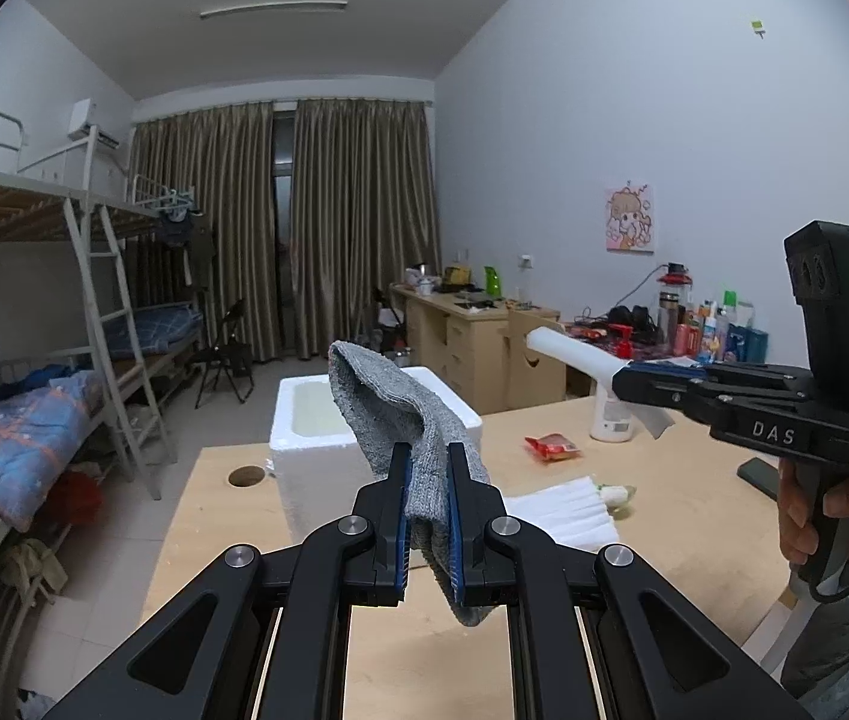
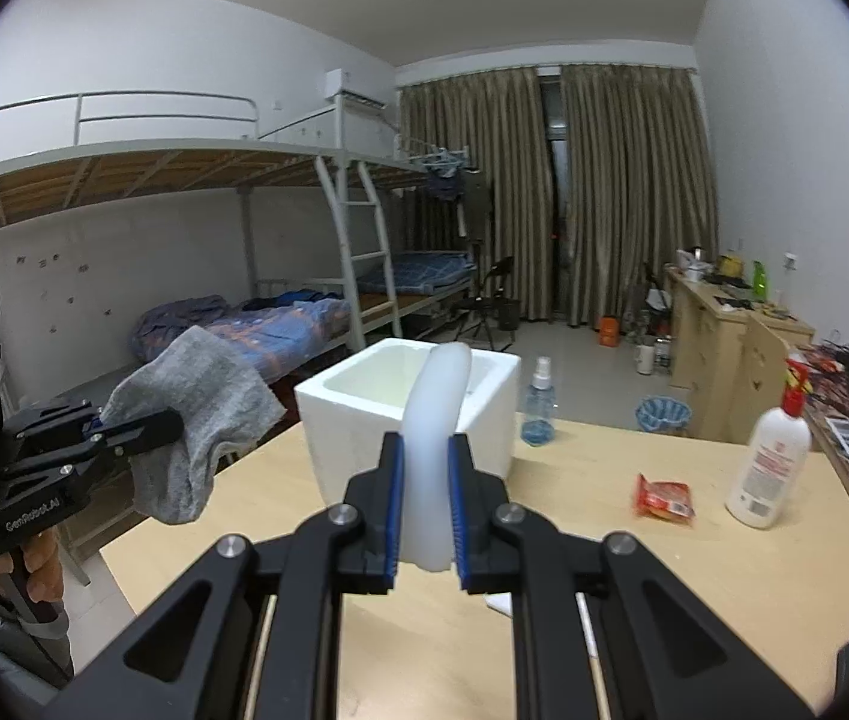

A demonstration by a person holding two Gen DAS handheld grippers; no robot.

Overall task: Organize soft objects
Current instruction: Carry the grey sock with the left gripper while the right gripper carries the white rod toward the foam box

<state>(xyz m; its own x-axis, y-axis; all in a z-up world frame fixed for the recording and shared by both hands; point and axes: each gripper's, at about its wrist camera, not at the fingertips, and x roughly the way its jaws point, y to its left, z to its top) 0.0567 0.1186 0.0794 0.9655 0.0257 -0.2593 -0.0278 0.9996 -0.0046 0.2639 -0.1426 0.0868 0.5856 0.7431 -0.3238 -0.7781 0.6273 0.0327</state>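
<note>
The left gripper [image 1: 429, 504] pinches a grey sock [image 1: 406, 414] tight between its two blue pads, and the sock flops up and over toward the white foam box [image 1: 316, 450]. The right gripper [image 2: 426, 504] squeezes a bendy white tube [image 2: 433, 420] that curves up in front of the same box. Both are held up in the air above the wooden table [image 2: 724, 588]. On the table, past the grippers, lie a red snack packet [image 2: 664, 495] and a white lotion bottle [image 2: 769, 468]. Far behind stand bunk beds [image 2: 196, 180] and brown curtains [image 2: 622, 180]
</note>
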